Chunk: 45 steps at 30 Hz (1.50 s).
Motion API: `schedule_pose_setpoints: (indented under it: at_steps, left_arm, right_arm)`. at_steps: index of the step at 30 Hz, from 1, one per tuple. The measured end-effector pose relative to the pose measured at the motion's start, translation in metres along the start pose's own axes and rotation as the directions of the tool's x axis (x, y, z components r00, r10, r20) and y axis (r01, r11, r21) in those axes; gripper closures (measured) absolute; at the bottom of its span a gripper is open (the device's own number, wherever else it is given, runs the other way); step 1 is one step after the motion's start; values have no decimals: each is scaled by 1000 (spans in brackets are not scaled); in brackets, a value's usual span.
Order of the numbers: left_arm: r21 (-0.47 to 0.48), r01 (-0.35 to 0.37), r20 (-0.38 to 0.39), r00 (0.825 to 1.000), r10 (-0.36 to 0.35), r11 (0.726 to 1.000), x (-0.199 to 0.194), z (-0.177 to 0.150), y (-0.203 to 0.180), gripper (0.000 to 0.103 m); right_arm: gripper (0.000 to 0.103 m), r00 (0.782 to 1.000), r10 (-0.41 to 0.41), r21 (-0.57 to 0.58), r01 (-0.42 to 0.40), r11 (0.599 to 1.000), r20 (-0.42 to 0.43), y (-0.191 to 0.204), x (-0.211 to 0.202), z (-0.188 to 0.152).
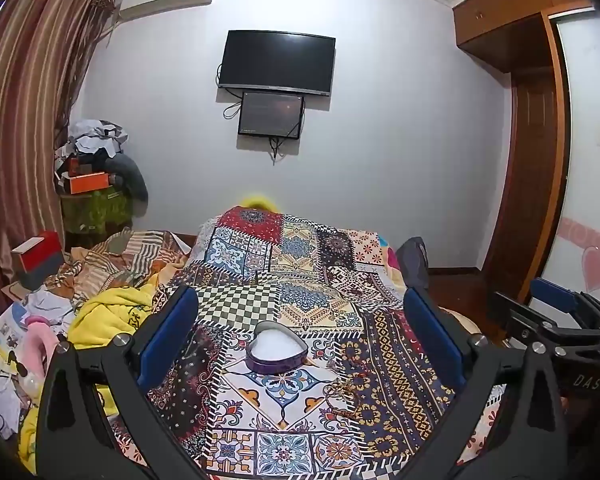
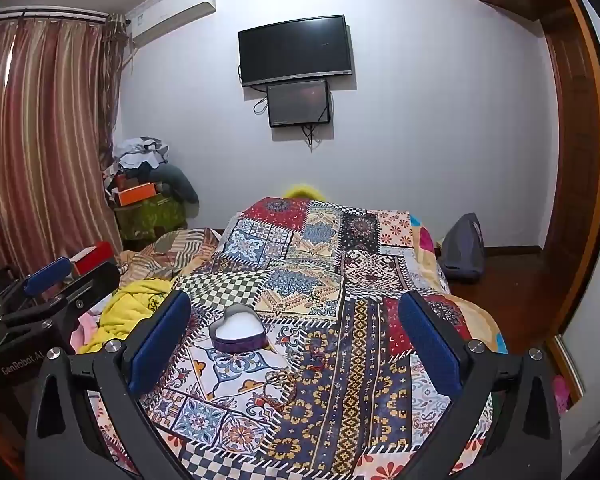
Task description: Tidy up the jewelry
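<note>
An open heart-shaped purple box [image 1: 277, 350] with a white lining sits on the patchwork bedspread [image 1: 300, 280]; it also shows in the right wrist view [image 2: 239, 330]. Gold bangles and rings [image 1: 342, 397] lie just right of and nearer than the box, also in the right wrist view [image 2: 281, 386]. A thin red piece [image 2: 318, 360] lies beside them. My left gripper [image 1: 300, 316] is open and empty above the bed, box between its fingers in view. My right gripper [image 2: 296, 314] is open and empty; it shows at the right edge of the left wrist view [image 1: 556, 320].
Crumpled yellow clothing [image 1: 108, 316] and striped bedding [image 1: 132, 256] lie left of the bedspread. A red box [image 1: 38, 254] and clutter sit at the far left. A grey bag [image 2: 462, 248] stands on the floor at right. A wardrobe [image 1: 532, 140] and wall TV [image 1: 276, 62] are behind.
</note>
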<state>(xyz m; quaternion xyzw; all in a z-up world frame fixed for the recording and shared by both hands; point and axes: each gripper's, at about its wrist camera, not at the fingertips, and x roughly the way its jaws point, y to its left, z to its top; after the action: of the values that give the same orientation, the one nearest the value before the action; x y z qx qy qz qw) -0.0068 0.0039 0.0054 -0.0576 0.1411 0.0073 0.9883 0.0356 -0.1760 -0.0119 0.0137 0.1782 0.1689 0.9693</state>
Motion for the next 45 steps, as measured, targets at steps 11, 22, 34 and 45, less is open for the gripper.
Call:
schedule_pose_setpoints:
  at_steps: [11, 22, 34, 45]
  left_arm:
    - [5, 3, 2, 1000, -3, 1000, 2, -2, -3, 0]
    - [5, 3, 8, 1000, -3, 1000, 0, -1, -3, 0]
    - [15, -1, 25, 1000, 0, 1000, 2, -2, -2, 0]
    - [8, -1, -53, 999, 2, 1000, 28, -11, 4, 0]
  right_arm:
    - [0, 1000, 0, 3, 0, 1000, -2, -1, -1, 2]
    - [0, 1000, 0, 3, 0, 1000, 0, -2, -1, 2]
    - [0, 1000, 0, 1, 0, 1000, -9, -1, 1, 3]
    - [0, 997, -27, -5, 27, 1000, -76, -8, 24, -5]
